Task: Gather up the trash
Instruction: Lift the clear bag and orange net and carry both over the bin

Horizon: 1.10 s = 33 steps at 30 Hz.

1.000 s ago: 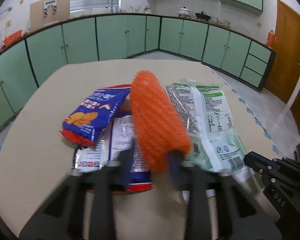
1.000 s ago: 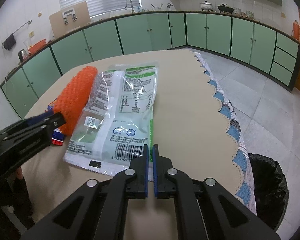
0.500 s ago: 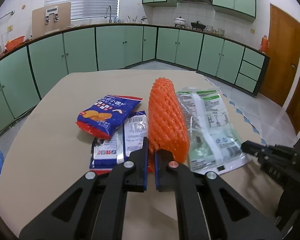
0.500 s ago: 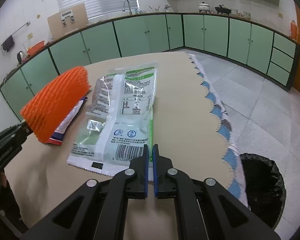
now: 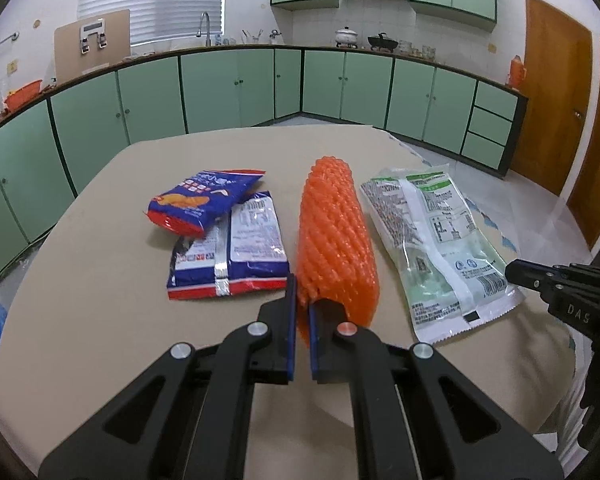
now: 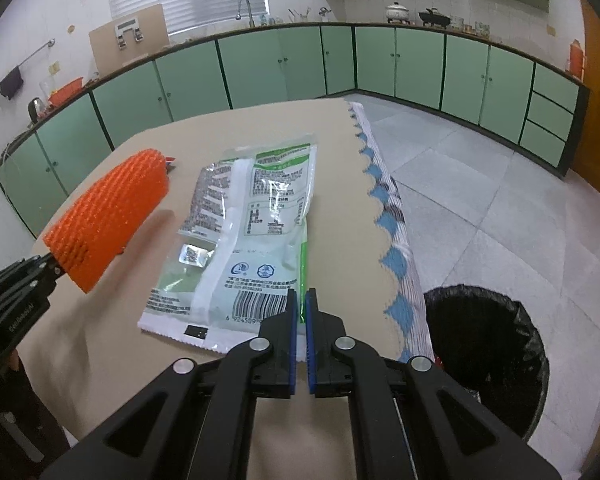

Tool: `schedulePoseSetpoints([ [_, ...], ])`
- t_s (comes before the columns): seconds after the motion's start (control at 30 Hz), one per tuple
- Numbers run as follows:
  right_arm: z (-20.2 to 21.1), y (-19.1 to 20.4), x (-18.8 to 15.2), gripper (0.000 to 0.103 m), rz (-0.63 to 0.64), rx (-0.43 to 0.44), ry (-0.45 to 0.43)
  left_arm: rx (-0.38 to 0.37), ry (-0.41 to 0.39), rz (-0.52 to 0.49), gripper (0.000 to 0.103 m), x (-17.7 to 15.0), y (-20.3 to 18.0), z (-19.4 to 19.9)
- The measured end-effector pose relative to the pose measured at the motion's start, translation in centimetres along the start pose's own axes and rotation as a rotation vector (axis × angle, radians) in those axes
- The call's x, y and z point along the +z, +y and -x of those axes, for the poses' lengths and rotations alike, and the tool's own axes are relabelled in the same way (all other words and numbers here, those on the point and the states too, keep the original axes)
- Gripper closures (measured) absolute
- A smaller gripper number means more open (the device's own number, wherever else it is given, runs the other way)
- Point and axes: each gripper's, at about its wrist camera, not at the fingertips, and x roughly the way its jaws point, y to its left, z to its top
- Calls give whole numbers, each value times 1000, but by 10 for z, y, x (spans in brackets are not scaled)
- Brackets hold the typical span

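Left gripper (image 5: 302, 300) is clamped on the near edge of the orange foam net sleeve (image 5: 334, 236); in the right wrist view the sleeve (image 6: 108, 216) sits at the left of frame, lifted clear of the table (image 6: 228, 128) with its shadow below it, sticking out from the left gripper's tip (image 6: 50, 268) at lower left. Right gripper (image 6: 301, 304) is pinched on the near right edge of the clear green-printed bag (image 6: 244, 236), fingertips just past the barcode at frame centre; the rest of the bag lies flat on the table. In the left wrist view the same bag (image 5: 432, 240) lies right of centre, with the right gripper's tip (image 5: 518, 272) at its near right corner at the frame's right edge. Left of the sleeve in that view, a blue snack packet (image 5: 204, 204) lies partly on top of a blue-and-white wrapper (image 5: 236, 252), both on the table (image 5: 80, 280) left of centre. A black-lined trash bin (image 6: 496, 360) stands on the floor at lower right of the right wrist view, beside the table's scalloped blue-and-white cloth edge (image 6: 392, 240). Green kitchen cabinets (image 5: 220, 88) run across the top of both frames.
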Motion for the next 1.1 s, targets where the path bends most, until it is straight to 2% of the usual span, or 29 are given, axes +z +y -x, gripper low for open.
schedulePoseSetpoints([
  [0.17, 7, -5, 3, 94, -25, 19, -43, 3, -12, -8, 99, -2, -1, -2],
  [0.27, 9, -7, 7, 76, -39, 32, -70, -2, -14, -2, 99, -2, -4, -3],
  [0.33, 5, -6, 11, 60, -42, 51, -68, -5, -19, 0, 99, -1, -5, -3],
  [0.5, -16, 0, 19, 40, -33, 60, -11, -9, -19, 10, 99, 0, -4, -5],
  [0.57, -31, 1, 18, 39, -30, 65, 50, -7, -18, 10, 99, -1, -3, -6],
  [0.6, -36, 3, 16, 39, -16, 59, 67, -5, -17, 12, 99, -1, -3, -6],
  [0.63, -37, 9, 14, 47, 28, 21, 51, -5, -15, 14, 99, -2, -2, -6],
  [0.7, -36, 18, 10, 67, 100, -16, 26, -2, -10, 20, 99, -2, 0, -7],
  [0.8, -35, 17, 8, 94, 105, -37, 11, -1, 3, 28, 99, -4, 1, -11],
  [0.9, -30, 14, 7, 100, 87, -8, 1, -1, 3, 29, 99, -4, 1, -10],
  [1.1, -3, 7, 15, 101, 54, 17, -76, -11, -13, 24, 99, 1, -3, -4],
])
